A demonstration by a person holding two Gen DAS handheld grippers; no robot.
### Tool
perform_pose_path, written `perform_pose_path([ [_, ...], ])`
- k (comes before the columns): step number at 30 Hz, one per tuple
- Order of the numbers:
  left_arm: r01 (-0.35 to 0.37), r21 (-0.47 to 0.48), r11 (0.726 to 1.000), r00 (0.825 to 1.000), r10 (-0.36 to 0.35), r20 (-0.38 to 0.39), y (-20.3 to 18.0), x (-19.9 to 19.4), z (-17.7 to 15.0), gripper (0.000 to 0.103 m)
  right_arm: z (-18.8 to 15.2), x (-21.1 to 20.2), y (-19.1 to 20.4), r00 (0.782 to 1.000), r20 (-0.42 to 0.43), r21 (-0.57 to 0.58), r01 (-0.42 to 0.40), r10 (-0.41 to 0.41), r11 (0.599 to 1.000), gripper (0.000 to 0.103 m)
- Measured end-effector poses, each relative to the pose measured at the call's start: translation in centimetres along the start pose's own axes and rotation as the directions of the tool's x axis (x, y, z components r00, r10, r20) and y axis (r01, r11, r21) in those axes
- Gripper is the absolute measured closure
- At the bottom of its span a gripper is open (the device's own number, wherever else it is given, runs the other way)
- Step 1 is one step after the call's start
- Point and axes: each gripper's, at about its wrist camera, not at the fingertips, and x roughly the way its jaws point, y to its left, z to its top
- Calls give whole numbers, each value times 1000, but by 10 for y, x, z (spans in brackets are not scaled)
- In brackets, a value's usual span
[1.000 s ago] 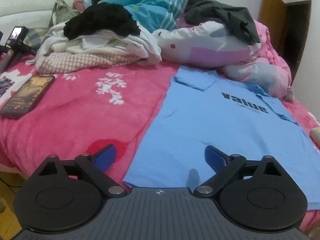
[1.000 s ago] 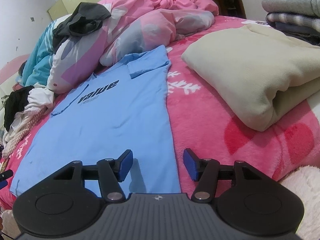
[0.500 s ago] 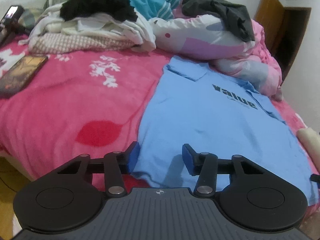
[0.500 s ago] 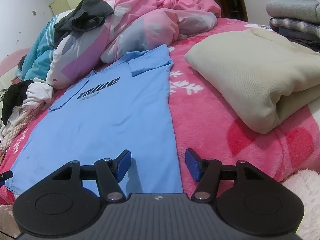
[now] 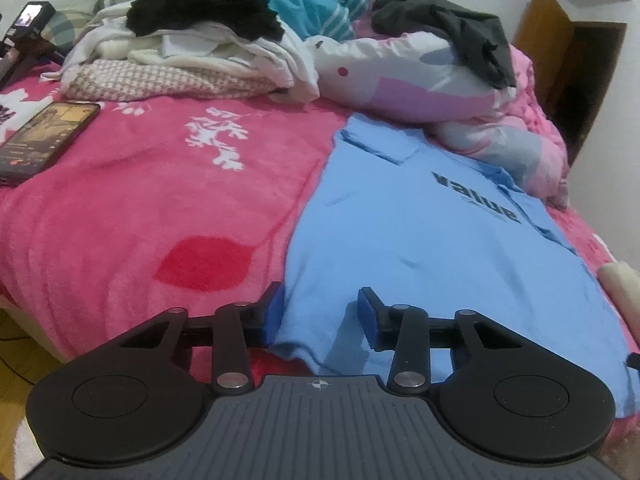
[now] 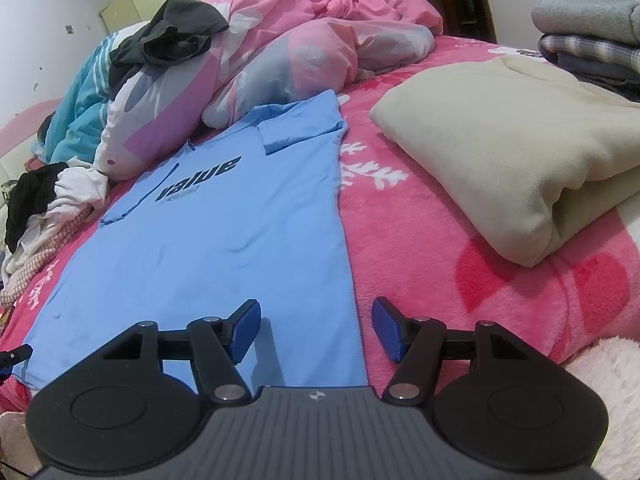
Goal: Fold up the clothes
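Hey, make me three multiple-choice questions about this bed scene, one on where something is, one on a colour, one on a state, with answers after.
1. Where does the phone lie?
A. on the pink blanket, apart from the shirt
B. on the shirt
C. on the beige folded garment

2. What colour is the shirt with the printed word?
A. green
B. light blue
C. white

3. How does the shirt lie?
A. rolled up
B. folded in half
C. spread flat, sleeves folded in

Answers:
1 A: the phone rests on the pink blanket, clear of the shirt.
2 B: the shirt is light blue.
3 C: the shirt lies flat with its lower corners at the left gripper and right gripper.
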Motion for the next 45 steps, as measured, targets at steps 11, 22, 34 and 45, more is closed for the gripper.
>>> perform_pose_path([
  [11,84,-33,996,996,-85,-25,5,-10,-10,70,-1,0,-1,1000,1,9,-4,4,1000,38],
  [22,212,-136,968,973,-221,-62,14,-13,-10,65,0,1,2,1000,-2,-5,7,-7,1000,37],
  [34,204,-141,969,977,-211,-32,9,-15,-18,59,0,2,2,1000,-4,-9,10,-10,1000,37],
  [45,97,-211,973,986,-65,152,19,-12,-4,61,-1,1,2,1000,-3,-15,14,-14,1000,37],
])
